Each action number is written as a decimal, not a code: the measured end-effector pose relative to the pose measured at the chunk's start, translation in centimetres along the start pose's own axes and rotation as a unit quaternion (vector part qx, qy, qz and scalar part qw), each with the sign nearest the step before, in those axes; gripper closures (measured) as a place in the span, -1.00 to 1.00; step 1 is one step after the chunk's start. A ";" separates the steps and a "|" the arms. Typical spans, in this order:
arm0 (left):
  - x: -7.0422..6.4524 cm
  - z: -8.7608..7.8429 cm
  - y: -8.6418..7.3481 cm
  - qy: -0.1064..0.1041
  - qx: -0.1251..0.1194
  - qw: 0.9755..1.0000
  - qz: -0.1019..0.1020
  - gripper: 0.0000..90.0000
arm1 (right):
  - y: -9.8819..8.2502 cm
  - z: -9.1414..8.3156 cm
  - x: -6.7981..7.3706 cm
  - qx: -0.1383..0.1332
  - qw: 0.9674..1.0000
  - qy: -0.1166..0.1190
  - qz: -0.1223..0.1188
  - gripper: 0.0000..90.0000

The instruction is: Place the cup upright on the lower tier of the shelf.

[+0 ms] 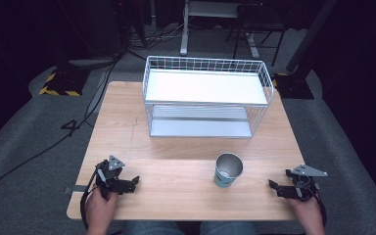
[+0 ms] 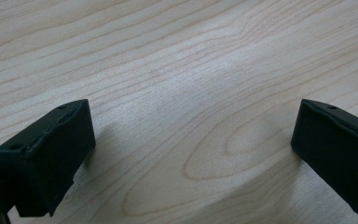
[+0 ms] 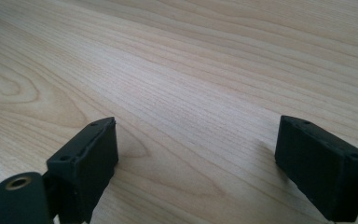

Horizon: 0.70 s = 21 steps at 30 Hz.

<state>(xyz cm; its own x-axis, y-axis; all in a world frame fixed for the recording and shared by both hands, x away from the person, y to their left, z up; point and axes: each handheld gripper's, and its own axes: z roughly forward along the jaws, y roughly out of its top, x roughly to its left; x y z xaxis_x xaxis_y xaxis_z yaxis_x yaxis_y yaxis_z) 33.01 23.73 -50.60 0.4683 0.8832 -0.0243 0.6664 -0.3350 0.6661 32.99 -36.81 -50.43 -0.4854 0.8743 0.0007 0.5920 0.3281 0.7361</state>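
Grippers rest low at the near edge of the wooden table (image 1: 127, 127), one in each hand. We see the left gripper (image 1: 127, 183) at the near left corner, its jaws spread wide apart with bare wood grain between them in the left gripper view (image 2: 193, 135). The right gripper (image 1: 280, 188) sits at the near right corner, jaws likewise wide apart and holding nothing, as the right gripper view (image 3: 196, 154) confirms. Between the two, somewhat nearer the right one, we find a paper cup (image 1: 228, 170) standing upright with its mouth open upward, apart from both grippers. Behind it stands a white wire rack (image 1: 205, 95) with two flat shelves.
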 end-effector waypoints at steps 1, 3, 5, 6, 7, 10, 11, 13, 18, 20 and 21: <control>0.0 0.0 0.0 0.000 0.000 1.000 0.000 -1.00 | 0.0 0.0 0.0 0.000 1.000 0.000 0.000 -0.68; 0.0 0.0 0.0 0.000 0.000 1.000 -0.001 -1.00 | 0.0 0.0 0.0 -0.001 1.000 0.000 -0.001 -0.67; 0.0 0.0 0.0 -0.001 0.000 1.000 -0.001 -1.00 | 0.0 -0.1 0.0 -0.002 1.000 0.002 0.003 -0.67; 0.0 0.0 0.0 -0.001 0.000 1.000 -0.001 -1.00 | 0.0 -0.1 0.0 -0.003 1.000 0.002 0.005 -0.67; 0.0 0.0 0.0 -0.001 0.000 1.000 -0.001 -1.00 | 0.1 -0.2 0.0 -0.004 1.000 0.003 0.004 -0.67; 0.0 0.0 0.0 -0.001 0.000 1.000 -0.002 -1.00 | 0.3 -0.6 0.2 -0.012 1.000 0.003 0.003 -0.67; 0.0 0.0 0.0 -0.001 0.000 1.000 -0.002 -1.00 | 0.3 -0.6 0.2 -0.012 1.000 0.003 0.003 -0.67; 0.0 0.0 0.0 -0.001 0.000 1.000 -0.002 -1.00 | 0.5 -0.9 0.4 -0.020 1.000 0.007 0.000 -0.67; 0.0 0.1 0.1 -0.001 0.001 1.000 -0.001 -1.00 | 1.1 -1.9 1.4 -0.034 0.999 0.017 -0.011 -0.67; 0.0 0.1 0.1 0.001 0.000 1.000 -0.001 -1.00 | 1.3 -2.3 1.8 -0.039 0.999 0.021 -0.014 -0.67; 0.0 0.1 0.2 0.001 0.000 1.000 -0.001 -1.00 | 1.4 -2.5 2.0 -0.042 0.999 0.023 -0.016 -0.67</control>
<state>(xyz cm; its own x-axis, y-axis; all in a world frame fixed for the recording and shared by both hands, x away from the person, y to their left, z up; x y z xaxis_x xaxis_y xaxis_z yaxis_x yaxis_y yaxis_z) 33.19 23.63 -50.60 0.4657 0.8846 -0.0248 0.6671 -0.3325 0.6666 31.26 -35.51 -47.70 -0.5342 0.8453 0.0055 0.5201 0.3236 0.7904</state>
